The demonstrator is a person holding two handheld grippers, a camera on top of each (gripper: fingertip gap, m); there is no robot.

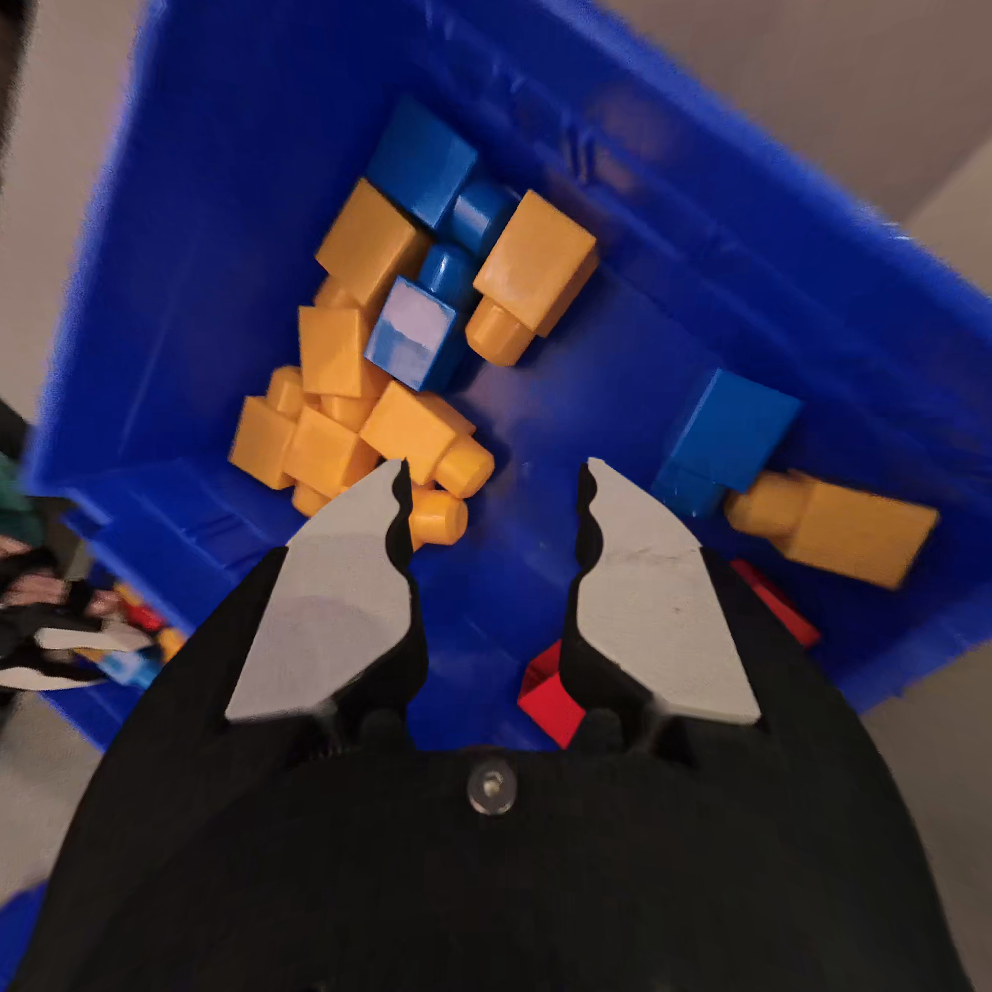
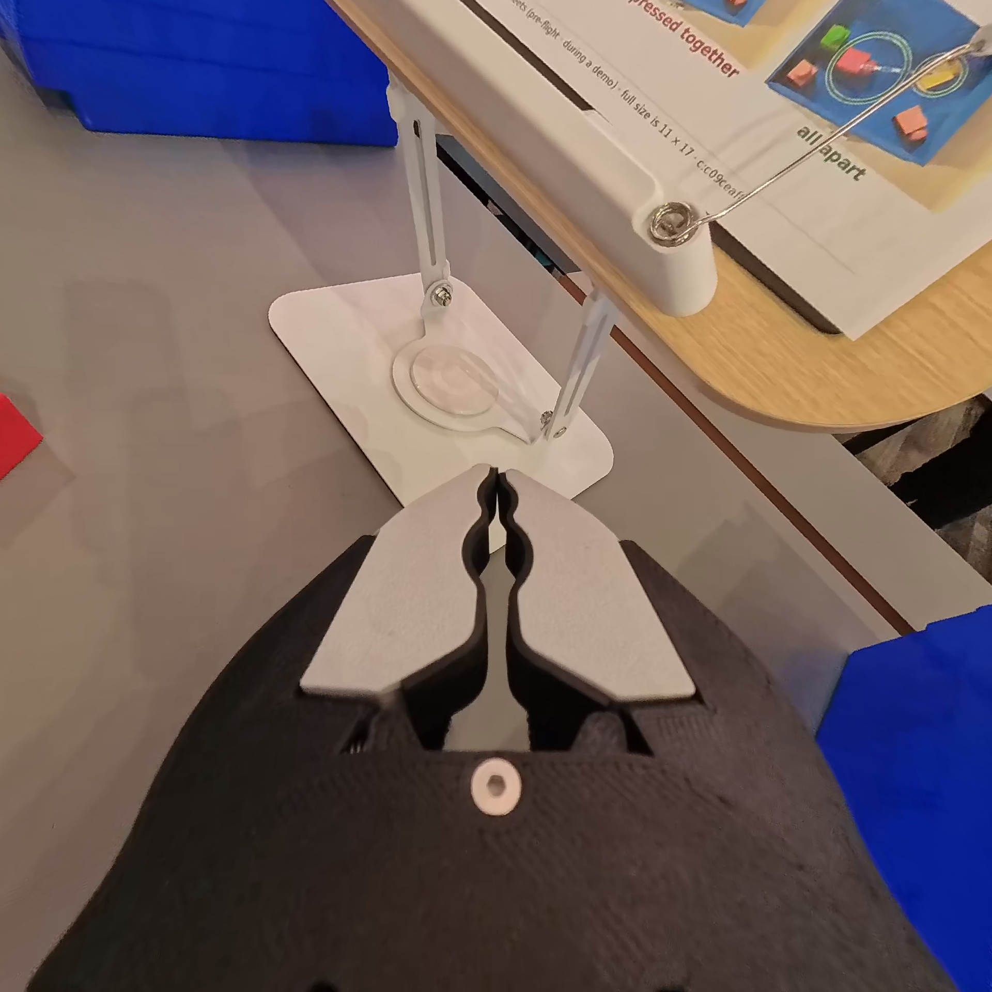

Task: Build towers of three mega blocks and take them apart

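The left claw (image 1: 494, 467) hangs over a blue plastic bin (image 1: 805, 300), its fingers spread wide with only bare bin floor between them; nothing is in its grasp. The open strip of floor runs from the claw's gap up toward the far wall, with yellow mega blocks (image 1: 333, 429) heaped just beside the left fingertip (image 1: 376, 494), one yellow stud (image 1: 437, 518) almost touching it. Farther in, against the far wall, blue blocks (image 1: 424, 161) and more yellow ones lie jumbled together. To the right of the gap a blue block (image 1: 724, 429) lies end to end with a yellow block (image 1: 837, 526) near the bin's right wall. Red blocks (image 1: 547, 692) lie at the near wall, partly hidden under the right finger. At the left edge of this view, outside the bin, a blurred hand and some coloured blocks show, too smeared to tell more. The right claw (image 2: 496, 472) is clenched, pads meeting on nothing, above the grey bench (image 2: 161, 376), which is open on its left side. Its tips hover over the near corner of a white stand base (image 2: 349, 333), whose two legs carry a wooden board (image 2: 805, 343) with a printed sheet (image 2: 698, 107) clipped on. A blue bin (image 2: 214, 70) sits at the far-left corner, another blue container (image 2: 912, 778) at the near right, and a red block (image 2: 13, 435) at the left edge. The bench's right edge (image 2: 751, 483) runs close past the stand.
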